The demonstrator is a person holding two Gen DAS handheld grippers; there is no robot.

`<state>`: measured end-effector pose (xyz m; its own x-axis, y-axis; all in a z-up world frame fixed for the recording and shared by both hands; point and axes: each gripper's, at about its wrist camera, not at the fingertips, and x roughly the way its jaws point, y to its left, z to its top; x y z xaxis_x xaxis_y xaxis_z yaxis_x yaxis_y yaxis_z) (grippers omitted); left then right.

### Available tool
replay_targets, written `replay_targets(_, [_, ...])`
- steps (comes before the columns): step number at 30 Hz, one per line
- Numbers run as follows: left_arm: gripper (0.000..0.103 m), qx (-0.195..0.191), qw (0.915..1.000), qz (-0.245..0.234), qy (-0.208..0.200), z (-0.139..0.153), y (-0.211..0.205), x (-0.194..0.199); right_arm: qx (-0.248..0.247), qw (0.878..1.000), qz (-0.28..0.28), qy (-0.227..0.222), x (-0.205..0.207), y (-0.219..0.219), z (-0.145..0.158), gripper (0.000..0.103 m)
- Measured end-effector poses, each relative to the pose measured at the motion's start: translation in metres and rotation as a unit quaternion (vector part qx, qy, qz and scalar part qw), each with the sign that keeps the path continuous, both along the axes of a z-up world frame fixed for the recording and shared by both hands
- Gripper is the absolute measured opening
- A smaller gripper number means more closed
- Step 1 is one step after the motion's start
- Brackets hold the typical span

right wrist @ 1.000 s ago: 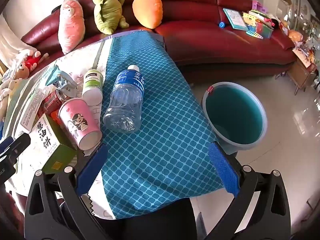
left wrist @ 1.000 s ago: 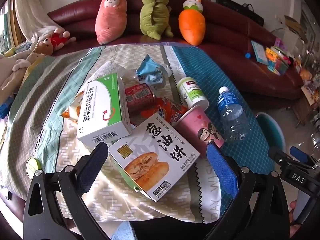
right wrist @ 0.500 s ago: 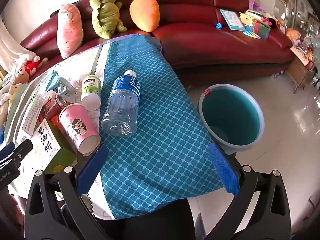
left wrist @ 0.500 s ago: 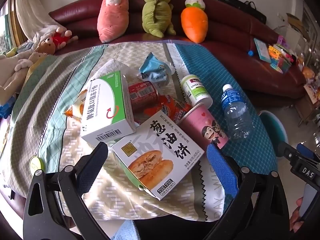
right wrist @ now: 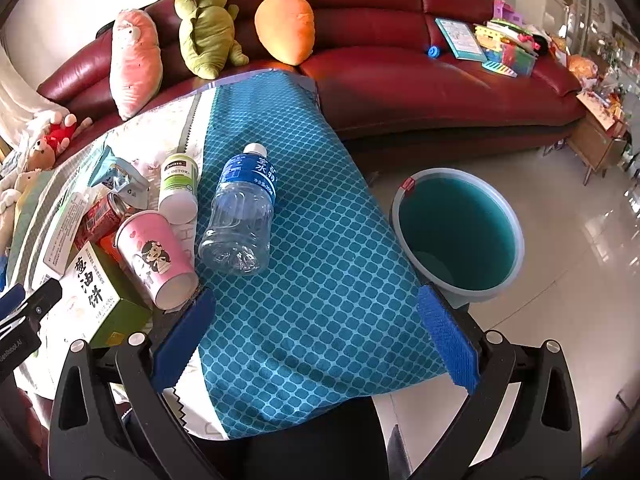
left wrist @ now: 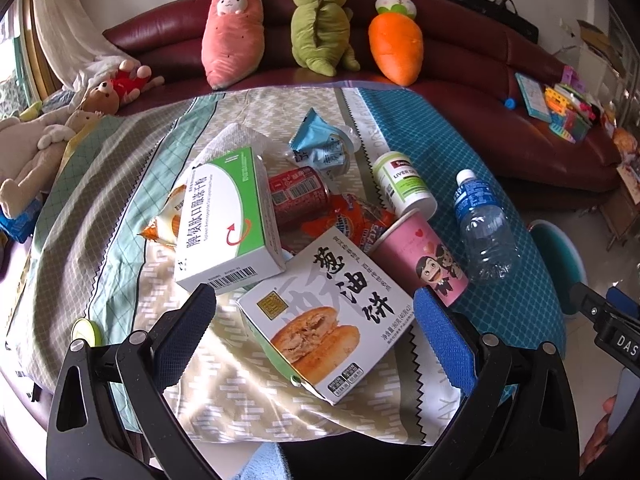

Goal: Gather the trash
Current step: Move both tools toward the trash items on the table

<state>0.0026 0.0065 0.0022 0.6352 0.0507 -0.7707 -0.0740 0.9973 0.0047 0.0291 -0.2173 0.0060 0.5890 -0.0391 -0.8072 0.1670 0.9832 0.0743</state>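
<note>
Trash lies on a cloth-covered table [left wrist: 120,240]: a pancake box [left wrist: 324,320], a green and white box [left wrist: 228,216], a red can [left wrist: 298,196], a pink paper cup [left wrist: 424,256], a white supplement bottle [left wrist: 404,184], a clear water bottle [left wrist: 484,228], blue and orange wrappers. My left gripper [left wrist: 316,332] is open, its fingers either side of the pancake box's near end. My right gripper [right wrist: 316,332] is open and empty over the blue cloth, near the water bottle [right wrist: 244,212] and the cup [right wrist: 156,256]. A teal bucket [right wrist: 460,232] stands on the floor to the right.
A red sofa [right wrist: 440,80] with several plush toys [left wrist: 316,20] runs behind the table. Books and toys [right wrist: 504,48] lie on its right end. A small yellow-green lid [left wrist: 86,332] sits at the table's near left edge. Shiny tiled floor surrounds the bucket.
Both grippers have shifted slightly, with the scene sliding a little in each view. Both stay open and nothing has been taken hold of.
</note>
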Motion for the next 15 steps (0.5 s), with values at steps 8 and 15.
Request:
replay_targets(8, [0.099, -0.008, 0.9999, 0.005, 0.01, 0.006, 0.012, 0.012, -0.002, 1.0, 0.009, 0.005, 0.005, 0.002, 0.004, 0.097])
replay_targets(15, [0.099, -0.014, 0.9997, 0.014, 0.017, 0.014, 0.027, 0.02, -0.006, 1.0, 0.012, -0.001, 0.012, 0.003, 0.013, 0.097])
